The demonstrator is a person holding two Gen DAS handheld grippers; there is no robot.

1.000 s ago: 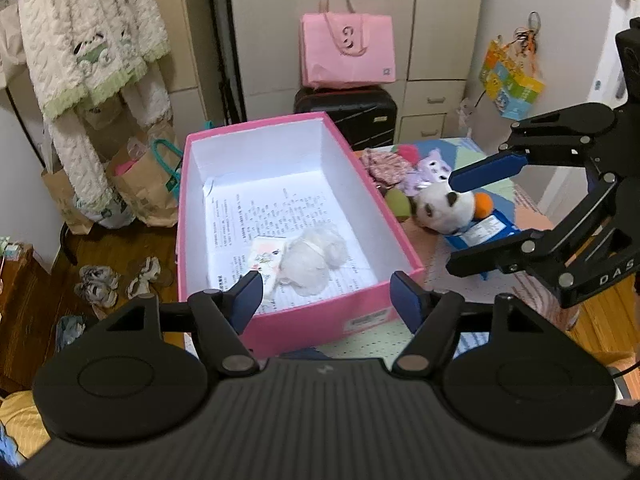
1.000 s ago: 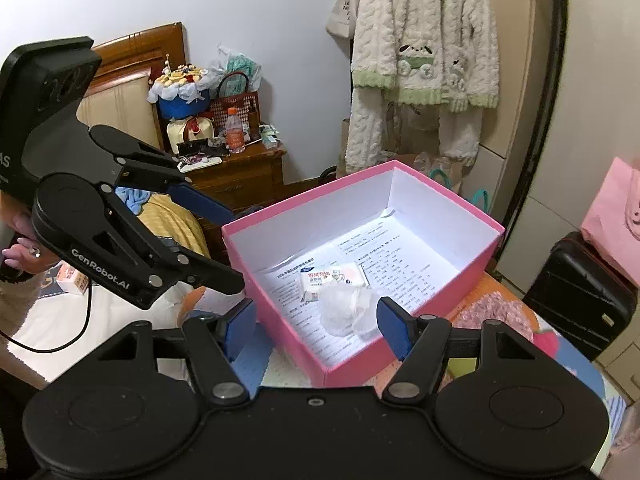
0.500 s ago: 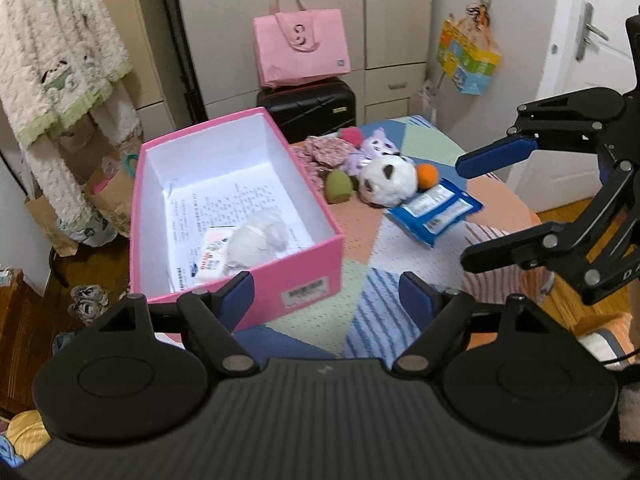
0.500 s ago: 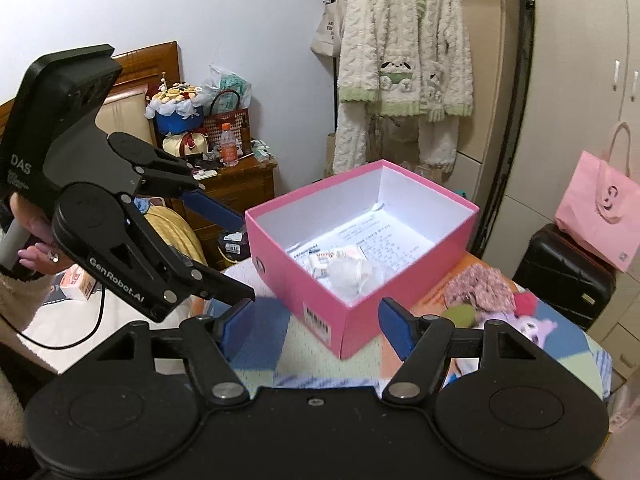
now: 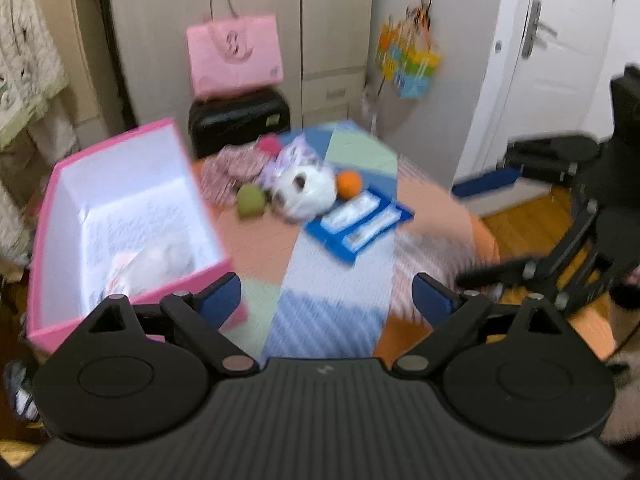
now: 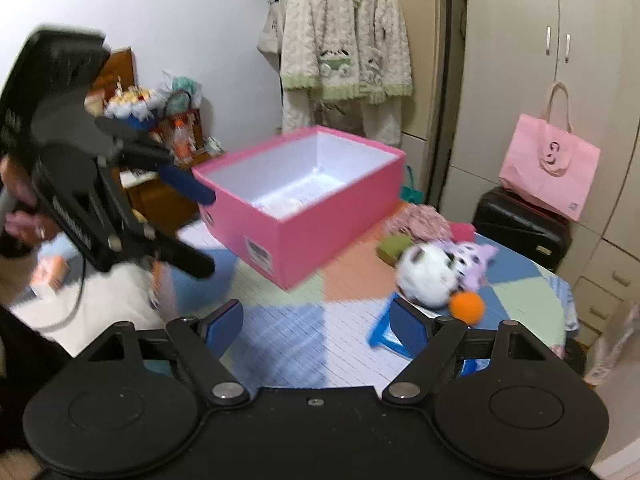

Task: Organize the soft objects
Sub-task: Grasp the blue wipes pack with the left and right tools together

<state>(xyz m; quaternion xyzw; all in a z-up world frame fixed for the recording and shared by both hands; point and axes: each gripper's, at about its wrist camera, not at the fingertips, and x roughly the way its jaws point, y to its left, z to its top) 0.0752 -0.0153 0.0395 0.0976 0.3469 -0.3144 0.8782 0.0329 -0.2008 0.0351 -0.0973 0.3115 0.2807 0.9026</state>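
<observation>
A pink box (image 5: 120,216) (image 6: 316,204) stands on the patchwork table with a white fluffy item (image 5: 168,258) inside. Beyond it lie a white panda plush (image 5: 306,190) (image 6: 426,276), an orange ball (image 5: 349,184) (image 6: 466,306), a green soft toy (image 5: 251,200) (image 6: 394,246), a purple plush (image 5: 292,156) (image 6: 478,262) and a pink patterned cloth (image 5: 232,170) (image 6: 420,218). My left gripper (image 5: 326,300) is open and empty above the table's near side. My right gripper (image 6: 318,324) is open and empty, right of the box. Each shows in the other's view, blurred.
A blue packet (image 5: 360,220) lies by the panda. A black suitcase (image 5: 240,118) with a pink bag (image 5: 234,56) stands behind the table. A white door (image 5: 552,80) is at the right. A robe (image 6: 346,40) hangs on the wall; a cluttered nightstand (image 6: 160,184) stands at the left.
Both grippers have pulled back from over the box and swung right, toward the soft toys. The white fluffy item stays in the box. Both stay open.
</observation>
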